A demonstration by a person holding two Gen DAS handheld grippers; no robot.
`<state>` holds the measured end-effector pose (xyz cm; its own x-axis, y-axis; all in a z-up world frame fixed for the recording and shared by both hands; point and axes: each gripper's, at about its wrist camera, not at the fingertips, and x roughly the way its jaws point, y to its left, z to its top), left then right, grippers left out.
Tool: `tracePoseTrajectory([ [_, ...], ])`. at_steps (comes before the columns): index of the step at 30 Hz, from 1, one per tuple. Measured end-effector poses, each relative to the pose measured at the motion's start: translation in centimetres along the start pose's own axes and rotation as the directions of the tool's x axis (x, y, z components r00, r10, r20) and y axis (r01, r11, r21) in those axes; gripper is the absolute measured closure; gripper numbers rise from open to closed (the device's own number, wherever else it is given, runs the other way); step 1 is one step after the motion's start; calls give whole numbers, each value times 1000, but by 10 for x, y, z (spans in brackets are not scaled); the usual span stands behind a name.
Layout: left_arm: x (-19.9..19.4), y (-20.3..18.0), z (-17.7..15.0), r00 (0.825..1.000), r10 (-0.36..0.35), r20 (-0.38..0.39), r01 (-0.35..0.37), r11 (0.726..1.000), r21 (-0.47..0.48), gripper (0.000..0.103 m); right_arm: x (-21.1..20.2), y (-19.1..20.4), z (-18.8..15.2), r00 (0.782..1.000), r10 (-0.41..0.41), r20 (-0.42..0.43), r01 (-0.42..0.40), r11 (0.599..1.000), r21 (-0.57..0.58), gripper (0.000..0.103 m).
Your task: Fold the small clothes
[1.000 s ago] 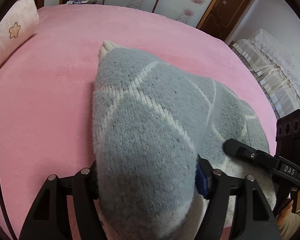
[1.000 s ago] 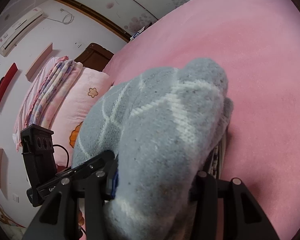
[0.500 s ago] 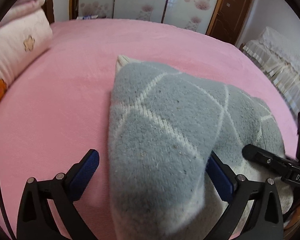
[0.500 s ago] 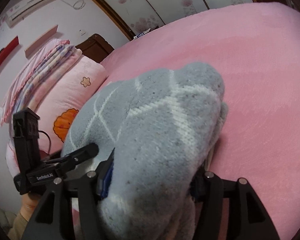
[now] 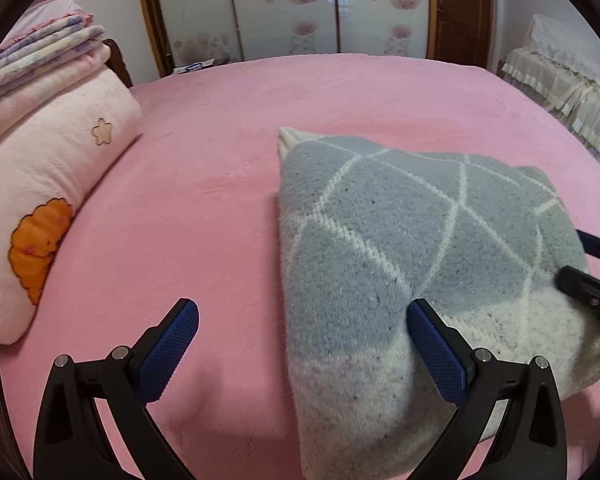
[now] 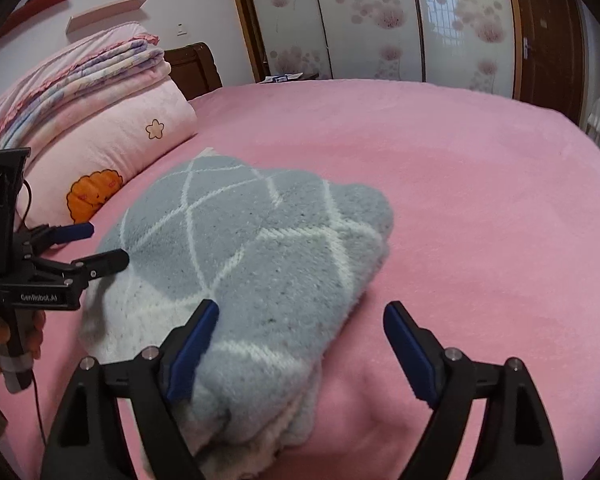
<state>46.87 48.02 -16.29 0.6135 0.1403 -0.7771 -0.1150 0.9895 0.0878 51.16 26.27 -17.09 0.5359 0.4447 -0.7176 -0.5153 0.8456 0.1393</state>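
Observation:
A folded grey knit sweater (image 5: 400,248) with white diamond lines and a cream hem lies on the pink bed cover (image 5: 204,200). My left gripper (image 5: 302,308) stands wide open over the sweater's left edge. Its right pad (image 5: 432,344) lies against the knit and its left pad (image 5: 172,344) hangs over bare cover. In the right wrist view the sweater (image 6: 260,248) has its right edge between the jaws of my right gripper (image 6: 300,309), which are opening without pressing on it. The left gripper (image 6: 104,244) shows there at the sweater's far side, held by a hand.
A pink pillow (image 5: 48,184) with a star and an orange patch lies along the bed's left side, with folded blankets (image 5: 40,56) stacked on it. Floral sliding doors (image 5: 292,8) stand behind the bed. Lace-covered furniture (image 5: 564,68) is at the right.
Both grippers were shut on the sweater a second ago. They have opened, let go of it and drawn back and up, and the sweater now lies flatter on the bed.

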Motion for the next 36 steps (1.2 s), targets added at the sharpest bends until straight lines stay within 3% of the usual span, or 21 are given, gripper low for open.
tracePoseTrajectory([
  [6,-16,-4,-8,992,121,21,-120,993,-18,0,-25,3,-8,999,-29,36,30,999,-28,18],
  [9,-27,-11,-9,978,203,47,-203,979,-17,0,-31,7,-15,998,-64,25,66,996,-67,18],
  [12,-40,-16,-9,960,274,63,-271,961,-54,0,-41,1,-17,998,-63,12,63,997,-36,18],
  [16,-65,-20,-8,971,219,91,-207,970,-128,0,-61,-6,-18,997,-77,-5,77,997,2,18],
  [23,-133,-64,-21,982,129,134,-102,976,-195,0,-119,-18,-24,997,-78,-15,79,995,60,18],
  [36,-283,-162,-62,975,99,196,-62,980,-187,0,-286,-44,-58,994,-110,24,107,989,104,18],
])
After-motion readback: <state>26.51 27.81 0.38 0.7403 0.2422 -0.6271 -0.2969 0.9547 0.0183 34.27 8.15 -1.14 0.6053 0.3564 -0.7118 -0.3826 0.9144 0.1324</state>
